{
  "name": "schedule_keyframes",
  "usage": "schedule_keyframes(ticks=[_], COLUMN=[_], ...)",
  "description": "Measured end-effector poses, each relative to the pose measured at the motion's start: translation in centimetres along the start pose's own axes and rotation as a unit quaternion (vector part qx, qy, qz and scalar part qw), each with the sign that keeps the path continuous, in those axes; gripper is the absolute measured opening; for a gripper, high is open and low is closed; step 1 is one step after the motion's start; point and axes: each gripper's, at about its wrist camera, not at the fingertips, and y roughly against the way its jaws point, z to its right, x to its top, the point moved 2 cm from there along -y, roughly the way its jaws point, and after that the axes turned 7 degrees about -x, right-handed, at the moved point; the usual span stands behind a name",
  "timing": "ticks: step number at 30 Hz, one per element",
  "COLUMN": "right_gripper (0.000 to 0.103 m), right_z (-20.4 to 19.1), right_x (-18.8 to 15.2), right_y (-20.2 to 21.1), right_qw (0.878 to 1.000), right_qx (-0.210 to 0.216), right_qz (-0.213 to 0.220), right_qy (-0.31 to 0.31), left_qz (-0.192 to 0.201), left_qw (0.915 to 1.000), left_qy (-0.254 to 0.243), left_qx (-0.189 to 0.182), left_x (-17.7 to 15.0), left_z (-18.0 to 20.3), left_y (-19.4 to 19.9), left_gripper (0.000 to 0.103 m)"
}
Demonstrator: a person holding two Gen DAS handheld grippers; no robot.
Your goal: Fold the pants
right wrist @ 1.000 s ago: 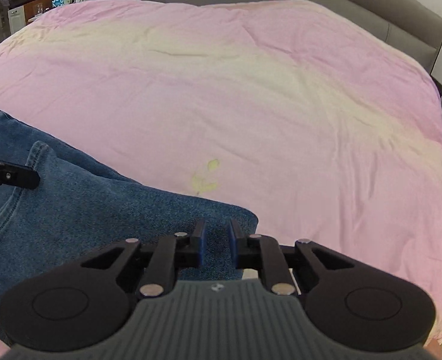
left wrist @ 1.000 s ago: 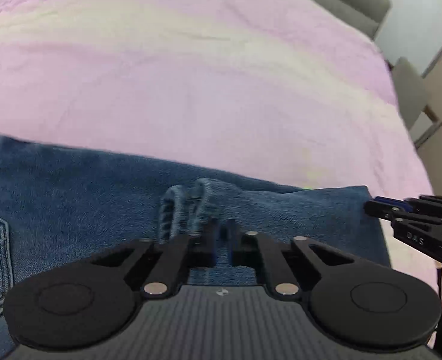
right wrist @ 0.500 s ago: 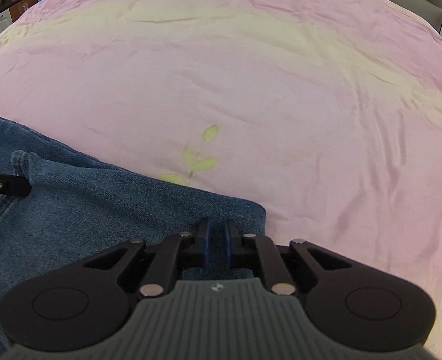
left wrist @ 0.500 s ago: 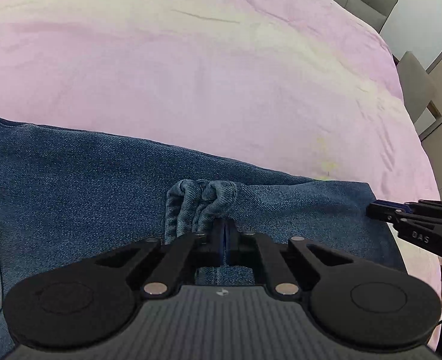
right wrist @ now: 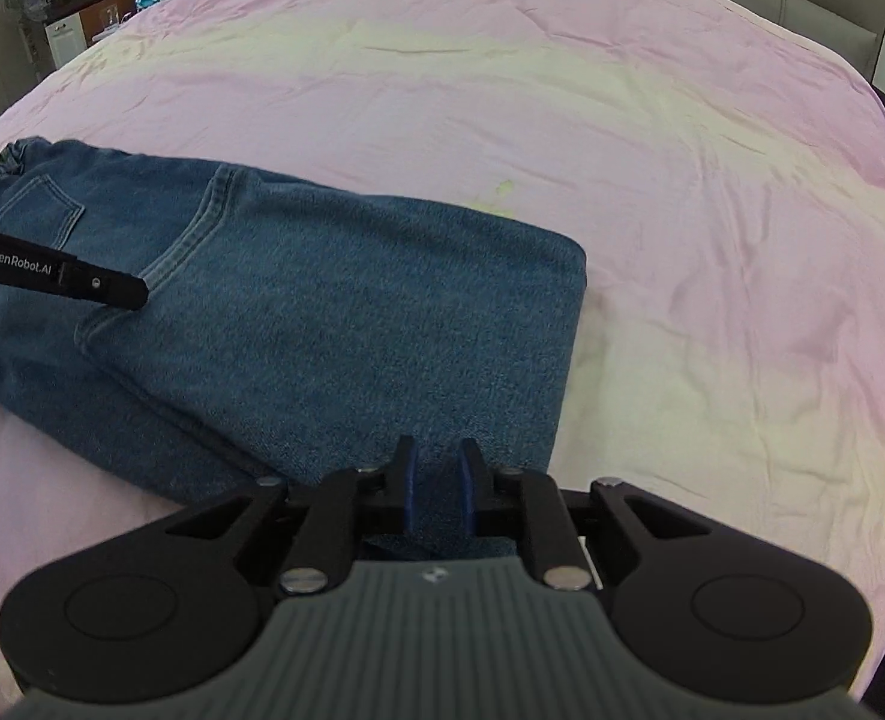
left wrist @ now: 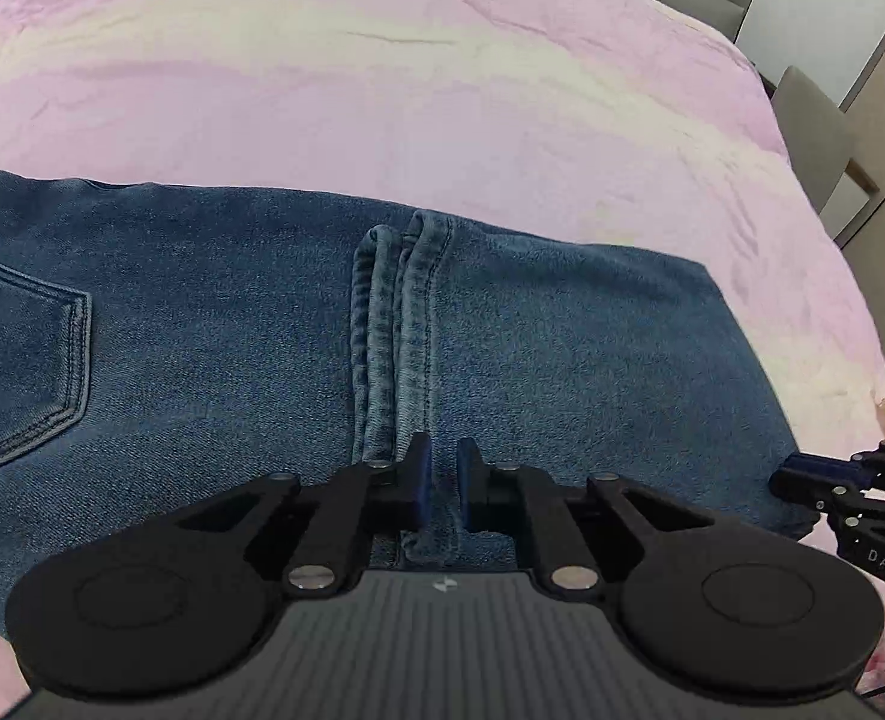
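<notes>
On the pink bed cover (right wrist: 652,192) the pants (right wrist: 334,324) lie folded into a thick denim block near the front edge of the bed, waistband end to the left and the fold edge to the right. The left tongs (left wrist: 442,483) sit over the bunched hem (left wrist: 394,324) in the middle of the block, jaws opening to a narrow gap with denim between them, the blue pads no longer pressing. The right tongs (right wrist: 436,480) stand at the near right corner, also opening, denim between them and loose. I judge this as the release after a fold; the next move calls for lifting both clear without dragging cloth. To the right and beyond, the bed lies bare, giving ample room.
</notes>
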Motion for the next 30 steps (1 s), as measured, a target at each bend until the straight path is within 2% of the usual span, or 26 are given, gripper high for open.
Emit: schedule_keyframes(ticks=[3,8,11,13,16,20,23,25,30], right_gripper=[0.011,0.011,0.011,0.011,0.011,0.01,0.011,0.012,0.012], right_z=[-0.4,-0.8,-1.2,-1.3,-1.6,-3.1,-5.3,-6.8,-10.5], right_x=[-0.7,-0.8,-0.5,-0.1,0.2,1.5,3.1,4.3,6.7], right_y=[-2.0,-4.0,-4.1,-3.9,-2.6,-0.5,1.0,1.5,1.7], right_qw=[1.0,0.999,0.998,0.998,0.998,0.996,0.992,0.988,0.982], right_qx=[0.005,0.005,-0.005,-0.008,-0.021,-0.016,-0.002,0.003,0.015], right_qz=[-0.024,-0.036,-0.039,-0.04,-0.029,0.004,0.035,0.048,0.071], right_qy=[0.017,0.036,0.049,0.054,0.06,0.086,0.125,0.146,0.175], left_qz=[-0.006,0.003,0.016,0.025,0.05,0.053,0.052,0.067,0.091], left_qw=[0.9999,0.9998,0.9992,0.9987,0.9973,0.9949,0.9935,0.9893,0.97], left_qy=[0.01,0.019,0.034,0.043,0.053,0.085,0.096,0.12,0.211], left_qx=[0.007,-0.004,-0.011,-0.016,-0.009,0.014,0.031,0.047,0.079], left_x=[-0.5,-0.5,-0.5,-0.7,-0.8,-0.1,0.5,0.5,-0.2], left_z=[-0.8,-1.5,-1.6,-1.8,-2.9,-5.7,-7.5,-8.9,-14.8], left_y=[-0.8,-0.9,0.7,2.3,5.4,8.5,10.6,12.1,14.6], left_gripper=[0.006,0.006,0.006,0.013,0.017,0.025,0.036,0.048,0.056])
